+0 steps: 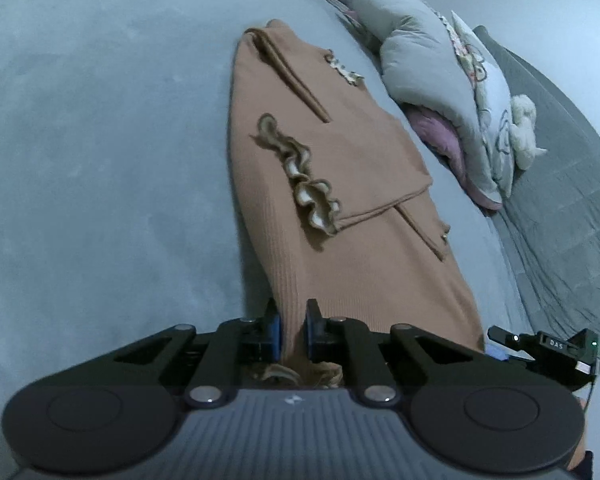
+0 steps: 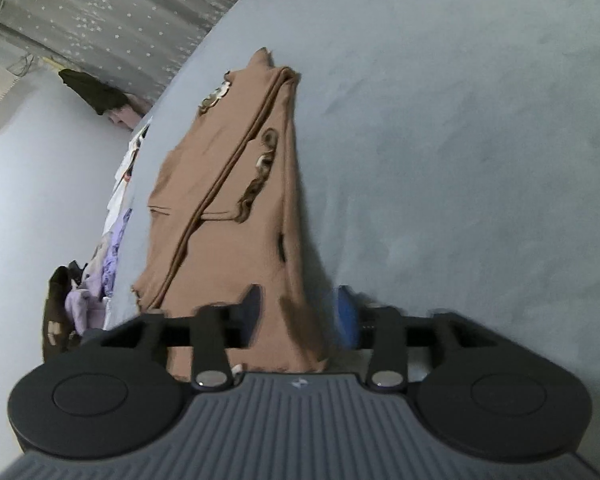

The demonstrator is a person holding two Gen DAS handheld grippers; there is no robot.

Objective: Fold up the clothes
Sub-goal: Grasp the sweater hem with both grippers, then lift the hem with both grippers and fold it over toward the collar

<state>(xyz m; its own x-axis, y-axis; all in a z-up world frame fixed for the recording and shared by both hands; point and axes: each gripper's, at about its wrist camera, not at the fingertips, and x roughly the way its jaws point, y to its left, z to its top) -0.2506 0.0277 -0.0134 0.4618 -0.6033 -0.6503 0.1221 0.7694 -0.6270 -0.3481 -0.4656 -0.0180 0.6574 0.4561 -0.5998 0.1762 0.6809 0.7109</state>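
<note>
A brown ribbed garment (image 1: 340, 184) with ruffled cuffs (image 1: 308, 188) lies lengthwise on the grey-blue bed (image 1: 100, 160), both sleeves folded across its body. My left gripper (image 1: 293, 328) is shut on the near hem, the fabric pinched between its blue pads. At the hem's right corner sits the right gripper (image 1: 540, 346). In the right wrist view the garment (image 2: 220, 200) runs away from me, and the right gripper (image 2: 300, 316) has its fingers wide apart, open, with a bunch of hem fabric between them. That view is blurred around the fingers.
A rolled grey duvet (image 1: 440, 80) and a white plush toy (image 1: 524, 128) lie beside the garment, with a grey quilt (image 1: 560, 200) beyond. A pile of clothes (image 2: 88, 292) sits off the bed's edge. A starred curtain (image 2: 120, 12) hangs behind.
</note>
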